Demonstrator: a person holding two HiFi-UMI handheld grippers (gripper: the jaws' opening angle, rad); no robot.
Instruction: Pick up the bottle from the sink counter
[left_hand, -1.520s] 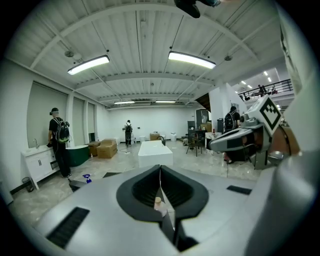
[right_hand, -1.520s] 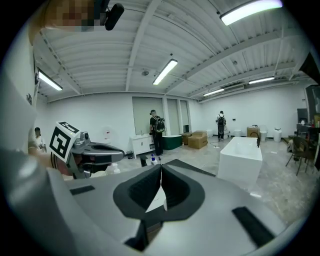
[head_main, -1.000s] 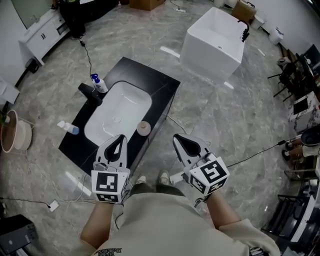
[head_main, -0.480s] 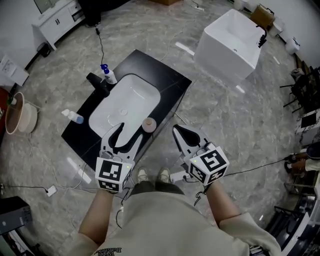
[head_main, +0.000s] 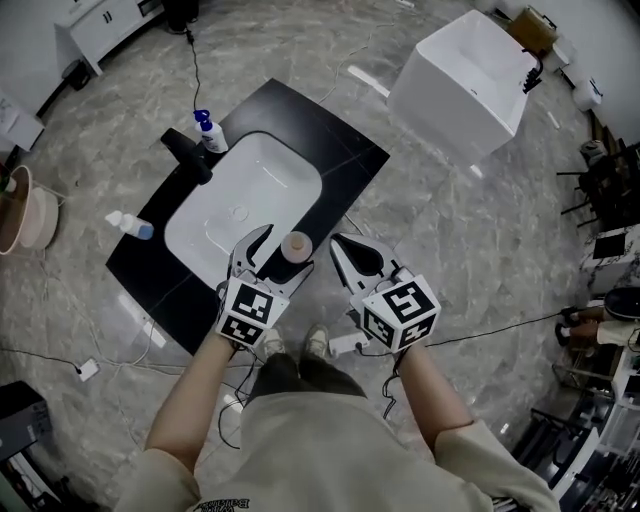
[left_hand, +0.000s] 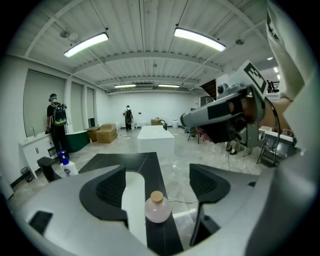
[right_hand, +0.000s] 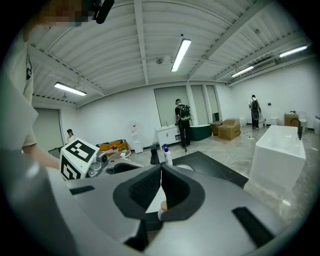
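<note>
A small round pink bottle (head_main: 294, 246) with a cork-coloured cap stands on the black sink counter (head_main: 340, 160), near its front edge beside the white basin (head_main: 240, 205). My left gripper (head_main: 283, 250) reaches over that edge. Its jaws are opening, one on each side of the bottle without touching it. In the left gripper view the bottle (left_hand: 158, 209) stands upright, centred between the wide black pads (left_hand: 107, 192). My right gripper (head_main: 338, 243) hovers just right of the bottle with its jaws shut on nothing. In the right gripper view only a sliver of the bottle (right_hand: 162, 206) shows below the jaws.
A black faucet (head_main: 188, 155) and a blue-capped pump bottle (head_main: 208, 133) stand at the counter's far side. Another small bottle (head_main: 130, 225) lies at its left end. A white tub (head_main: 470, 75) stands on the marble floor beyond. Cables run across the floor. People stand far off.
My left gripper has moved forward to the counter's front edge, and its jaws have gone from shut to wide apart around the pink bottle. The right gripper has drifted left, still shut.
</note>
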